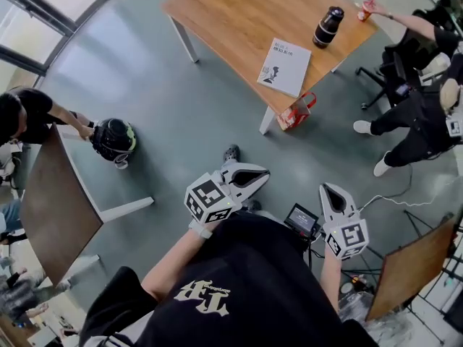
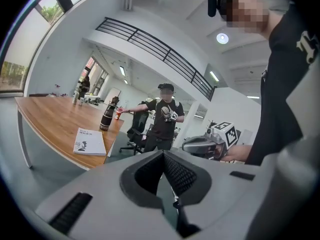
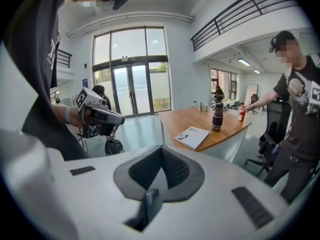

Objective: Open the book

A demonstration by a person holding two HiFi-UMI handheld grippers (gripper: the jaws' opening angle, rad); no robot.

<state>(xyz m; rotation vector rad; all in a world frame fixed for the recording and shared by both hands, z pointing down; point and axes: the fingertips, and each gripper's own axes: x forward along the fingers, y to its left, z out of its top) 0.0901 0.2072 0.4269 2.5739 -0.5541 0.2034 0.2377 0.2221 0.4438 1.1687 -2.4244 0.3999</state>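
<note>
- Big open hall with a grey floor (image 1: 181, 121); other people are well off from the book.
- The wooden counter (image 1: 239, 13) carries the book (image 1: 284, 66), closed and cover up, with a dark bottle (image 1: 328, 26) near it.
- I judge this to be the approach: my left gripper (image 1: 255, 174) and right gripper (image 1: 329, 191) hang well short of the book, jaws together and empty.
- Next I must reach the book and lift the cover's edge.

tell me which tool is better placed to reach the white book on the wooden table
Probably right. The right tool has the white rectangular book almost straight ahead of its shut jaws; from the left tool it sits off to the left. Both are empty and far from the wooden table.
</note>
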